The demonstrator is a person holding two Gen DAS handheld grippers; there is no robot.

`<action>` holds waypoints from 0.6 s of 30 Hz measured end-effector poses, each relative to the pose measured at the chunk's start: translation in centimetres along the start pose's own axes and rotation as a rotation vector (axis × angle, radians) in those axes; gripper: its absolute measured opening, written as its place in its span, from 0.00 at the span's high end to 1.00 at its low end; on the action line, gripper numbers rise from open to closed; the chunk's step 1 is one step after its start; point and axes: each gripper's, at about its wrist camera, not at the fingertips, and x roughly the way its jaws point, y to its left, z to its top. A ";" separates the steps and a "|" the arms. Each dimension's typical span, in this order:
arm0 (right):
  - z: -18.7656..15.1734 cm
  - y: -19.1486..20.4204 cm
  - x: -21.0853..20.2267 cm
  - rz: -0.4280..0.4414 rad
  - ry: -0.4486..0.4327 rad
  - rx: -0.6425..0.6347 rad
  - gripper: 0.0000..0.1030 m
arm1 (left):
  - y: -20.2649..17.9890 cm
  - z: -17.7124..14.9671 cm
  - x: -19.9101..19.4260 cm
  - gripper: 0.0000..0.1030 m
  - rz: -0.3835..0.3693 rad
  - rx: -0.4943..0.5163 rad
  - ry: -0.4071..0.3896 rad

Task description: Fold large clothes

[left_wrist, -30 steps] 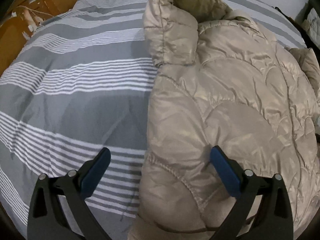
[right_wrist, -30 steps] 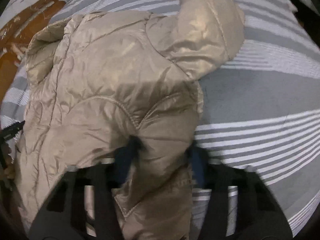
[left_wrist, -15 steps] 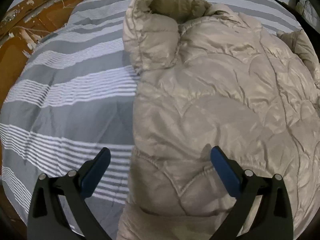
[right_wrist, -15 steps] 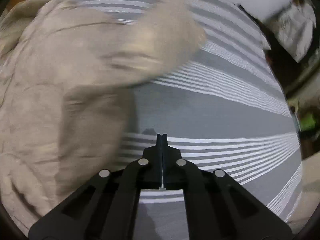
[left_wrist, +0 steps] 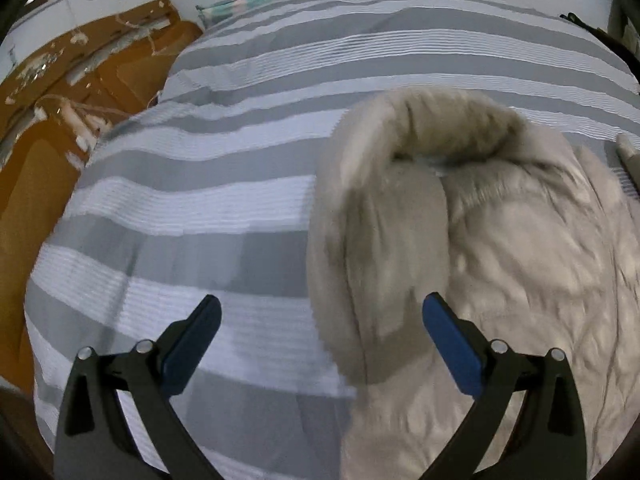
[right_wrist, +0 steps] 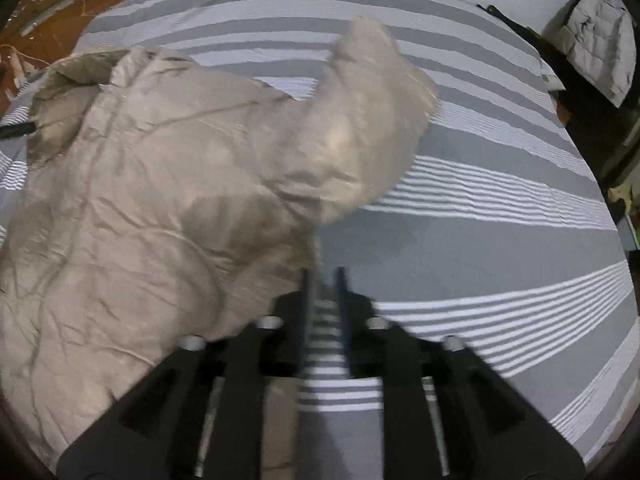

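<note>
Two grippers hang over the striped bed cover, the left gripper spread wide and empty at the beige jacket's edge, the right gripper slightly parted, gripping nothing, beside its sleeve lying farther out.

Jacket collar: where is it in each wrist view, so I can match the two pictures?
Left wrist: the collar stands open right of centre, at the top of the beige jacket.
Right wrist: the collar lies at upper left; the sleeve sticks out towards the middle.
Shared landmark: the brown board past the striped bedcover's far left edge.
</note>
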 end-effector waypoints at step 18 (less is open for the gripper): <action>1.7 6.8 -2.1 -0.010 -0.074 -0.098 0.11 | 8.2 -8.5 3.2 0.81 -0.034 -0.090 0.164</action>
